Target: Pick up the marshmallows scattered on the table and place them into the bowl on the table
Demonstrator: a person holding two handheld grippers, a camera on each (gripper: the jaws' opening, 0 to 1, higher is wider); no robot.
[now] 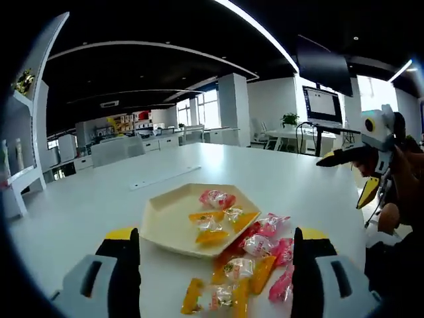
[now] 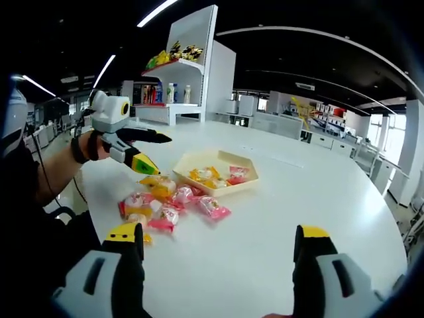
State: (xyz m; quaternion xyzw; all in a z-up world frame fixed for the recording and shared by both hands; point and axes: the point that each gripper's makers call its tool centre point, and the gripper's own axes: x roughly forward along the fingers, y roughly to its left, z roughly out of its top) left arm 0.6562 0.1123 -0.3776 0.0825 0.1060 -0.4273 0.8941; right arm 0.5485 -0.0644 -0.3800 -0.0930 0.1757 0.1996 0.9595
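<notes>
A cream, six-sided bowl (image 1: 165, 218) sits on the white table and holds several wrapped marshmallows (image 1: 217, 198), pink and orange. More wrapped marshmallows (image 1: 255, 262) lie in a loose pile just in front of it and to its right. My left gripper (image 1: 215, 235) is open and low over the table, its jaws either side of this pile and apart from it. From the right gripper view the bowl (image 2: 222, 159) is further off, with the pile (image 2: 165, 202) to its left. My right gripper (image 2: 218, 235) is open over bare table. The left gripper (image 2: 162, 156) hovers open above the pile, holding nothing.
The right gripper (image 1: 341, 182) hangs open at the right of the left gripper view, held by a hand. A white shelf unit (image 2: 185, 59) with goods stands behind the table. A person's arm (image 2: 59, 165) reaches in from the left. The tabletop (image 2: 298, 192) stretches wide to the right.
</notes>
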